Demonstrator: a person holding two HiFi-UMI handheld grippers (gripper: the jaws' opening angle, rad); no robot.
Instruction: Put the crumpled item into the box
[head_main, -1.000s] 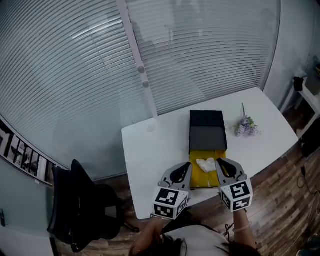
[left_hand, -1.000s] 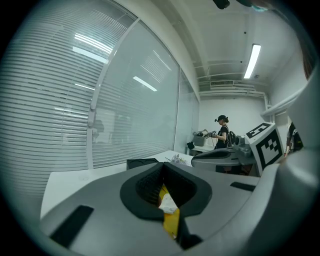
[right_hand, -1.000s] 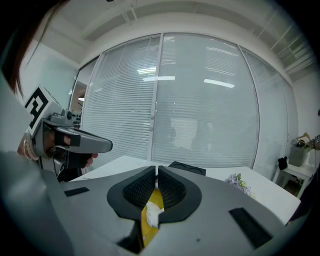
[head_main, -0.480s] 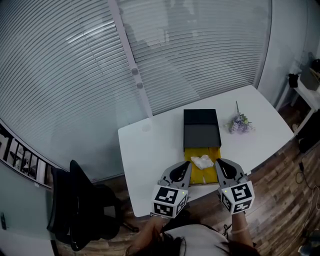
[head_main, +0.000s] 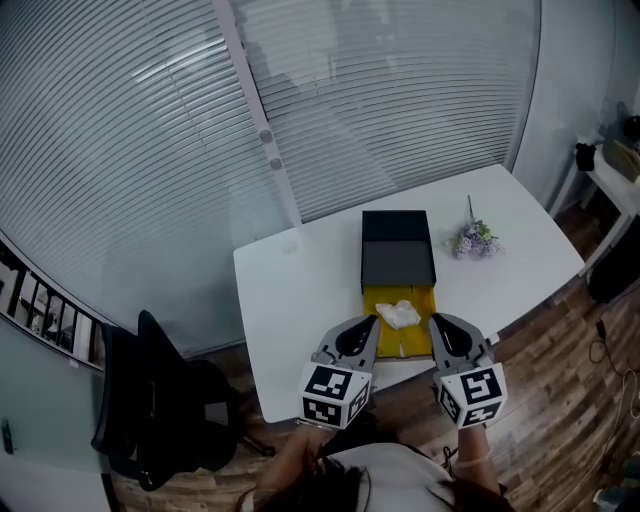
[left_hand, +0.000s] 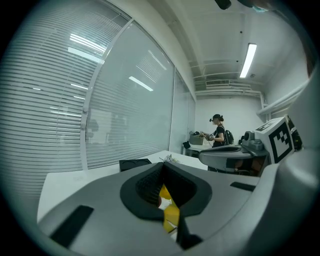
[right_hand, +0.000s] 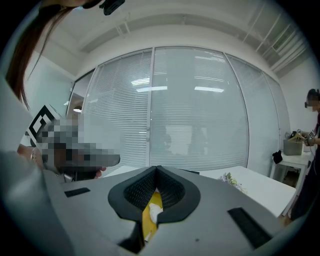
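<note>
Nearest the person, the left gripper (head_main: 373, 321) and right gripper (head_main: 434, 319) hang side by side over the table's (head_main: 300, 290) near edge. Each has its jaws pressed together at the tips with nothing between them. Their own views confirm it, since only a thin slit behind the tips shows the yellow beyond. Both point at the box (head_main: 410, 340) from either side of its near end, which suggests they have no hold to keep and are simply parked clear of it. Just past the tips, the wad (head_main: 398, 313) lies inside the yellow box, toward its far end, touched by neither gripper, so the putting-in looks done. Beyond that, the black lid (head_main: 397, 250) lies open and flat against the box's far end, leaving the interior free to reach from above. The flowers (head_main: 470, 240) lie well to the right near the table's far side, out of the way and seemingly no part of the job.
</note>
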